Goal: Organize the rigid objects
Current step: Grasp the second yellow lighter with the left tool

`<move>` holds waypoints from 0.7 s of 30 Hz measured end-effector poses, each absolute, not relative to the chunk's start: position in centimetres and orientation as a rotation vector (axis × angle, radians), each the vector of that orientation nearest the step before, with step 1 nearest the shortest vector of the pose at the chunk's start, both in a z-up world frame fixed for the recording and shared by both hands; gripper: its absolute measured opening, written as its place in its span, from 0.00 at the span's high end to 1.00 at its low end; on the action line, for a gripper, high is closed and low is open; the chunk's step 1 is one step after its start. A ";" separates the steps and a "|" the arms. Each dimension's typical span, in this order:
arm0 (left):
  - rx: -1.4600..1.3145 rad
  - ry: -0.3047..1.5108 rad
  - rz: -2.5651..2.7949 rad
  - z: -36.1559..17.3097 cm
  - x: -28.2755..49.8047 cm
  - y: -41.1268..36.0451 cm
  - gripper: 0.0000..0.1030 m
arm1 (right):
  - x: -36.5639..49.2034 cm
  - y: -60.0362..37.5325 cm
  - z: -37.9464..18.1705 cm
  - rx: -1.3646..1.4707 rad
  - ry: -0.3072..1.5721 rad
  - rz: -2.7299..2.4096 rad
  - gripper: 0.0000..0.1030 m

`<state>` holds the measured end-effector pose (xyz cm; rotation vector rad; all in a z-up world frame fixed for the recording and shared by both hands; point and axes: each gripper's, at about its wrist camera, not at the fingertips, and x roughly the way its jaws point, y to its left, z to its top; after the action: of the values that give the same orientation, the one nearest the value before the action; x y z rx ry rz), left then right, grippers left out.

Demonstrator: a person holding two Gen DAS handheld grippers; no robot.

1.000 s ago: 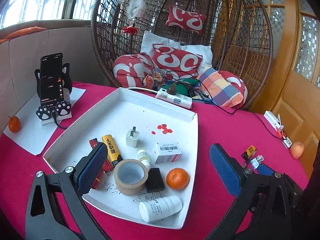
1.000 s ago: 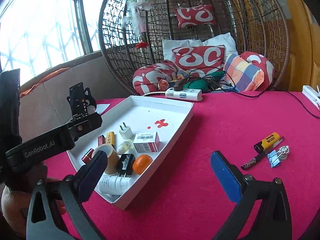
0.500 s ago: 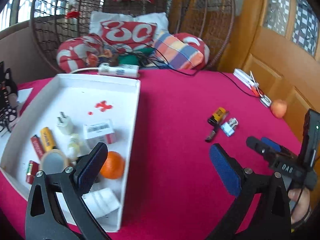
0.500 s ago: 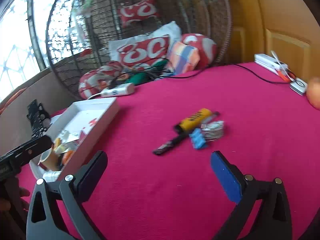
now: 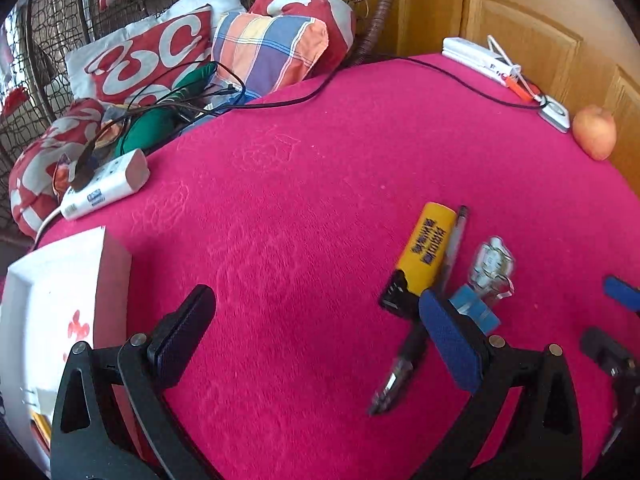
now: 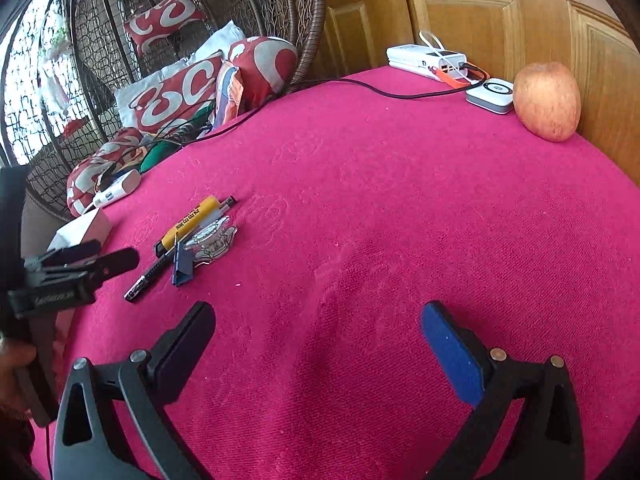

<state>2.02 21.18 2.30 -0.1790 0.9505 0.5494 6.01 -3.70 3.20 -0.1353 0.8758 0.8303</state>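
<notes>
The left tongs (image 5: 316, 320) are hanging spread wide and empty above the table (image 5: 320, 168) covered in magenta pile cloth, and the right tongs (image 6: 318, 330) are likewise gaping apart with nothing between their pads.

A small cluster of loose items is lying on the cloth just ahead of the left tongs' blue pad. A yellow cylindrical lighter with dark printed lettering and a black cap end (image 5: 424, 256) is lying flat, angled away from the camera. A slim pen with a dark grip and clear upper barrel (image 5: 454, 248) is lying touching its side, partly hidden behind the blue pad. Just beside these, a blue metal binder clip (image 5: 474, 308) is resting against a glossy, silvery charm-like piece (image 5: 492, 262), too blurred to identify. In the right wrist view the same cluster is sitting off to the left, well apart from the right tongs.

The corner of a white square tray with red marks (image 5: 52, 280) is showing at the left edge. A reddish-yellow apple (image 6: 546, 100) is sitting near the far table edge.
</notes>
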 end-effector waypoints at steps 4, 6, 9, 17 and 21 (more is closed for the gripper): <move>-0.183 0.956 0.530 2.1 4.0 21.7 0.00 | 6.2 -3.4 3.2 -0.152 0.878 0.841 0.00; -0.158 0.947 0.482 2.3 4.5 20.8 0.00 | 6.4 -3.7 3.1 -0.128 0.881 0.854 0.00; -0.086 0.964 0.485 1.8 5.3 19.8 0.00 | 6.7 -4.1 3.1 -0.079 0.885 0.874 0.00; -0.153 1.005 0.608 1.0 5.4 23.1 0.00 | 6.5 -4.4 3.2 -0.041 0.889 0.888 0.00; -0.151 0.987 0.544 1.0 5.3 22.6 0.07 | 6.6 -4.4 3.3 -0.033 0.890 0.892 0.00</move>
<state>5.34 22.61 1.01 -0.1512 0.9870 0.5439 6.61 -4.40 3.29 -0.0327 0.8902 0.8915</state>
